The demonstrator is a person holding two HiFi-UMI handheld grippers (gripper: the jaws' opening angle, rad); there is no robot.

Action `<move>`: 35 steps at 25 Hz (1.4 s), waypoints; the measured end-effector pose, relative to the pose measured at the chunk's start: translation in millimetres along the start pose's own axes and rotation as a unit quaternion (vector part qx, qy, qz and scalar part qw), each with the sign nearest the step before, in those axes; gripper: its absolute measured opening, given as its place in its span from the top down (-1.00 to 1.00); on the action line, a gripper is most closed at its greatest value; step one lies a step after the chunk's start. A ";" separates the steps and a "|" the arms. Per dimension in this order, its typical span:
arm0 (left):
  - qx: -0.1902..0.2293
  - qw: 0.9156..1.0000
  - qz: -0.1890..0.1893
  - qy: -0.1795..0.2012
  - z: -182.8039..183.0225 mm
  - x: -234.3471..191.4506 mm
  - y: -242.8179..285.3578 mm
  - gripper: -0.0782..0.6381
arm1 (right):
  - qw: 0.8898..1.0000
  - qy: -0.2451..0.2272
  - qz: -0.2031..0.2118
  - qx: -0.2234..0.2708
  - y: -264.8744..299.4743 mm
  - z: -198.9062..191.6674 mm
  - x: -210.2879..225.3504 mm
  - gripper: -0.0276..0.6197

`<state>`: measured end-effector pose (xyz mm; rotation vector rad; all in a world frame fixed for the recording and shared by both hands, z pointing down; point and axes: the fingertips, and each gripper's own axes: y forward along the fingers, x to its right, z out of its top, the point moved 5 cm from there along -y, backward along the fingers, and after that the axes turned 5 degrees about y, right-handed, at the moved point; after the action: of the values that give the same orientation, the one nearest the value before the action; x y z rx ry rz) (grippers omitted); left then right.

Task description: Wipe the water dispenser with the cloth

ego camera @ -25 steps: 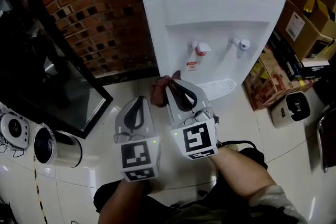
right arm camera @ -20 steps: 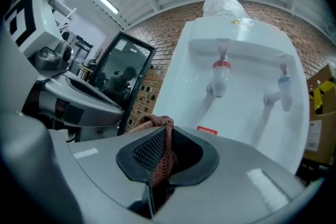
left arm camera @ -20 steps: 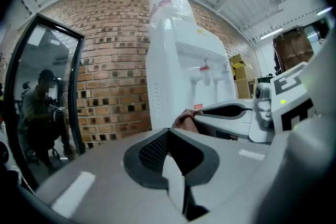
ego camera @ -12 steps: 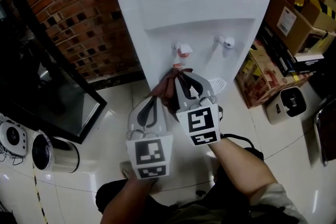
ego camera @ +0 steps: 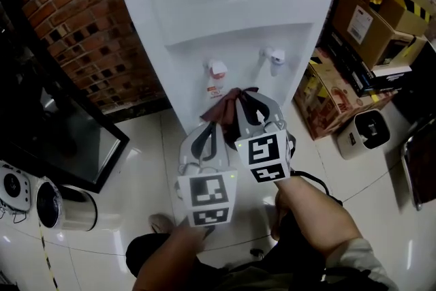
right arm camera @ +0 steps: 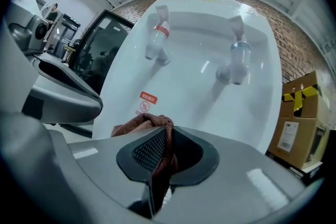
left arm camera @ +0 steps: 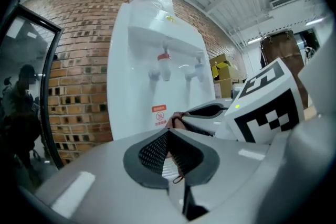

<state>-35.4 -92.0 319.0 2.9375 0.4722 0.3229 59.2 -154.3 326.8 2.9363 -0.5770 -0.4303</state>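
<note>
Your right tool (ego camera: 240,95), grey with a black-and-white marker cube, is clamped on a crumpled rust-brown cloth (ego camera: 222,105). Its own view shows the fabric pinched between the dark ribbed pads and bunching out to the left of the tips. Your left tool (ego camera: 207,129), of the same grey make, sits just beside it and a little lower in the head view. Its jaws are together with nothing between them.

Over the last second, both tools have travelled forward together toward the tall white plastic water dispenser (ego camera: 225,17). A second ago the cloth showed well below the taps, near the dispenser's lower edge. Now it sits just under the red-capped tap (ego camera: 216,69), right below the small red-and-white sticker (right arm camera: 147,103) on the front panel. The grip on the cloth looks unchanged.

For the task, this reads as the approach nearly finished and the wiping not yet begun. The cloth is very near the panel (no view looks from the side, so you cannot tell whether it already touches). The next move would likely be to press the bunched fabric flat against the white front and sweep it across, keeping clear of the tap levers.
</note>
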 end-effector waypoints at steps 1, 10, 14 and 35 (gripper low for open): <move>-0.001 1.000 -0.003 -0.001 0.0 3.7 1.9 0.78 | 1.000 -0.001 -0.006 -0.001 -1.2 -0.8 5.6 0.75; 0.000 1.000 -0.024 -0.004 1.4 37.2 17.8 0.78 | 0.998 -0.006 -0.069 -0.014 -20.7 -11.9 59.8 0.75; 0.002 0.999 -0.043 0.004 3.9 59.1 25.0 0.78 | 0.996 -0.012 -0.086 -0.009 -34.9 -12.3 77.0 0.75; -0.009 0.996 -0.085 0.022 -13.4 97.1 24.5 0.78 | 0.989 0.054 -0.137 -0.021 -76.9 -30.6 144.0 0.75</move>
<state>58.6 -82.1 354.5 2.8522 0.7167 0.3675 223.2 -137.2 306.5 2.9833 -0.1475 -0.3028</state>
